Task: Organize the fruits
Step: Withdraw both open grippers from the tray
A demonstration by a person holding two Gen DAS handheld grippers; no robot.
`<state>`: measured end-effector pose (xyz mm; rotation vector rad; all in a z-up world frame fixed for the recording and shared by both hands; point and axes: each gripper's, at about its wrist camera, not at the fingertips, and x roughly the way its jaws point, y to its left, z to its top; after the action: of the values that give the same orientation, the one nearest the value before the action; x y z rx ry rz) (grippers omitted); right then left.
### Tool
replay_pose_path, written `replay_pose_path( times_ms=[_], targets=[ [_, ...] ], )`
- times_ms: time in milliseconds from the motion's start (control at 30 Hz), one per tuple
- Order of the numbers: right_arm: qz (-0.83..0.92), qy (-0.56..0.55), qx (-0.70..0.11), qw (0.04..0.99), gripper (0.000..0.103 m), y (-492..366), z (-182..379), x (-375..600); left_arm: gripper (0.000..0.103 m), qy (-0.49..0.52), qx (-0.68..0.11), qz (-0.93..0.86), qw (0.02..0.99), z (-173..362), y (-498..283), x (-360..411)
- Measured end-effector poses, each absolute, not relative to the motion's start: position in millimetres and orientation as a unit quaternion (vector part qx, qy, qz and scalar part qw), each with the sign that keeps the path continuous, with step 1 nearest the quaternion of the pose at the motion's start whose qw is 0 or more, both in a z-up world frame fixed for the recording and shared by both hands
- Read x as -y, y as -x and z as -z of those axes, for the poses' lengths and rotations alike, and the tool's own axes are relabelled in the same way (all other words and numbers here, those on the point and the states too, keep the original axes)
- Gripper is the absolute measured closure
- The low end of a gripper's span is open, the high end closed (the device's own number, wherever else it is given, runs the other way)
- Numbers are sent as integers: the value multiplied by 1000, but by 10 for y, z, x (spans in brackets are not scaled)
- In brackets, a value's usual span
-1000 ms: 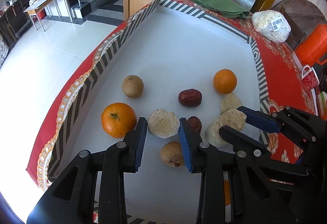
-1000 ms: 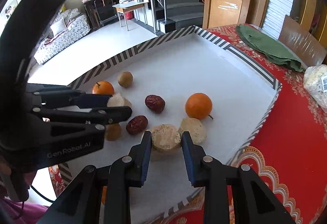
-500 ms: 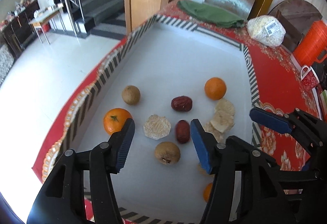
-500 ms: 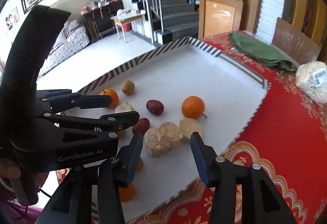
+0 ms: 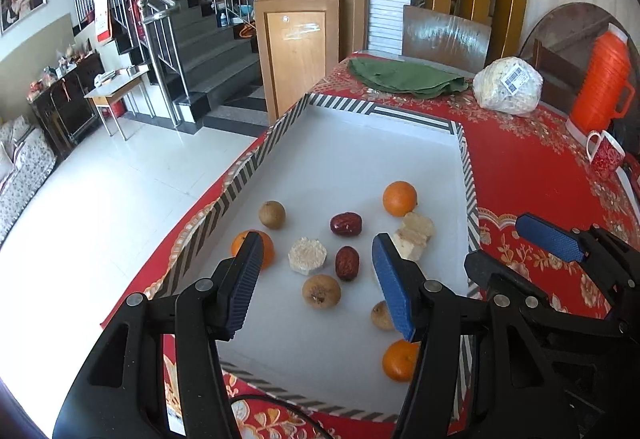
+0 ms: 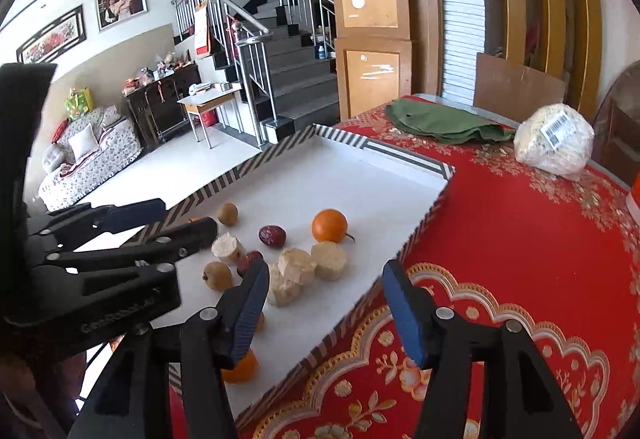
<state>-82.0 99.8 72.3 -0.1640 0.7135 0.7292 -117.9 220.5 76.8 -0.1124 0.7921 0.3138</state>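
I lift both wide-open, empty black tongs, left [image 5: 316, 275] and right [image 6: 324, 299], up off the pale chunks [image 6: 296, 271] I just let go, stacked at 5 o'clock in the white striped tray [image 5: 360, 107].

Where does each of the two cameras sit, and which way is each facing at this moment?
Left wrist: on the left gripper, above the white tray; its open fingers and the right gripper show.
Right wrist: on the right gripper, at the tray's right edge; the left gripper shows.
Shared: tray, far orange, green cloth.
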Motion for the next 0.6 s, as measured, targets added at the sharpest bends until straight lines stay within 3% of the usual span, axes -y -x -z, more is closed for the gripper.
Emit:
replay_pose_path(
  times_ms=[600],
  targets=[
    [-353, 89, -345, 865, 45, 861, -714, -926, 46, 56, -389, -146, 908, -805, 1263, -2109]
  ],
)
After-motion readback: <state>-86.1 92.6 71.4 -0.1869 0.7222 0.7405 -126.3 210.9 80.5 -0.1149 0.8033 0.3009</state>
